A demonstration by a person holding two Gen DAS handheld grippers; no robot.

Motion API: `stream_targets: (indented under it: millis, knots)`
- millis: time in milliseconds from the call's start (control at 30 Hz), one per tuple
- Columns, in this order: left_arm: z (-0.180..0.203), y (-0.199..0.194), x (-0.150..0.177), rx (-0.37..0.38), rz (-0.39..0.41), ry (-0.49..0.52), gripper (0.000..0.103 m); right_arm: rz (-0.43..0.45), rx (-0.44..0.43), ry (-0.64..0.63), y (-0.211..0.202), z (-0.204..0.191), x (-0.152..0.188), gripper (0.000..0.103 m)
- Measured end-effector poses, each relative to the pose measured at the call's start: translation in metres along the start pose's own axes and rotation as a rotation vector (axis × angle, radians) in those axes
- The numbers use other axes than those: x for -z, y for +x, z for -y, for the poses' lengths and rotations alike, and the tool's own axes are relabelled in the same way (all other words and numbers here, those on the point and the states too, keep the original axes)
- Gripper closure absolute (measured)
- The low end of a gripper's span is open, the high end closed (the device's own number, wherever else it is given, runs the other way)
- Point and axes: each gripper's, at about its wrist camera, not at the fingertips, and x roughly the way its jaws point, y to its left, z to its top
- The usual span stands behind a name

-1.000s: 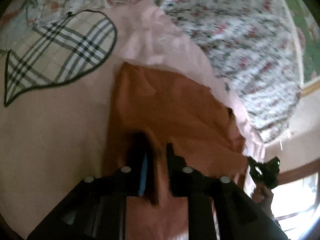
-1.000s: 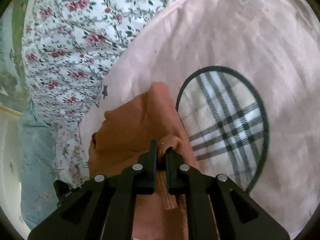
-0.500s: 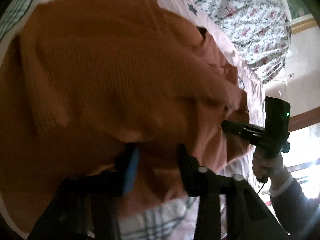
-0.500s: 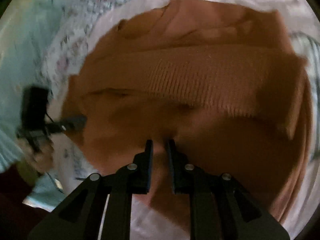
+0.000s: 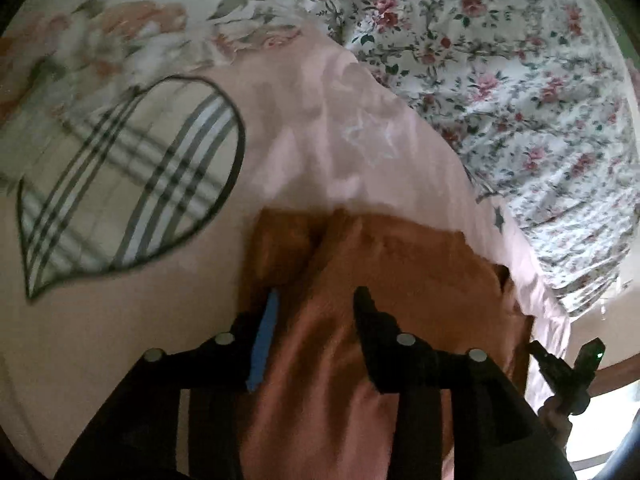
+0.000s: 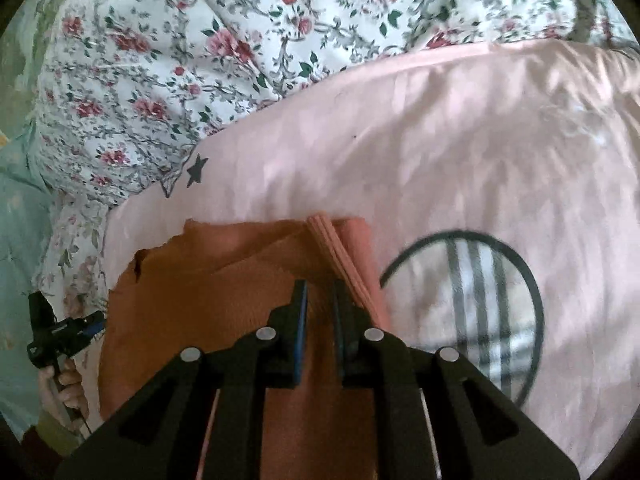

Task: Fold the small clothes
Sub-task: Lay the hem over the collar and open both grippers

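An orange knit garment (image 5: 400, 280) lies folded on a pink bedspread (image 5: 320, 140); it also shows in the right wrist view (image 6: 208, 288). My left gripper (image 5: 314, 296) is open, its fingers wide apart over the garment's near edge with nothing clamped between them. My right gripper (image 6: 320, 292) has its fingers a small gap apart over the garment next to its ribbed hem (image 6: 340, 248), gripping nothing. Each gripper appears small at the edge of the other's view: the right one (image 5: 568, 364), the left one (image 6: 64, 332).
A plaid heart patch (image 5: 128, 184) is on the pink bedspread (image 6: 440, 140), beside the garment. A floral quilt (image 5: 500, 60) lies behind and drapes over the bed's edge; it also shows in the right wrist view (image 6: 180, 40).
Both grippers have let go of the garment and opened. The garment, lifted and swung over half a second ago, now lies folded flat on the bedspread.
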Motion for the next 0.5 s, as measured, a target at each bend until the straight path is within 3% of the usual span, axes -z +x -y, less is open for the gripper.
stream_targets:
  millis: [300, 500]
  knots:
    - [-0.003, -0.043, 0.116, 0.094, -0.08, -0.025, 0.059, -0.086, -0.08, 0.034, -0.016, -0.021, 0.084, 0.09]
    - [0.002, -0.068, 0.18, 0.122, -0.143, -0.011, 0.049, -0.133, -0.107, 0.05, -0.027, -0.04, 0.141, 0.089]
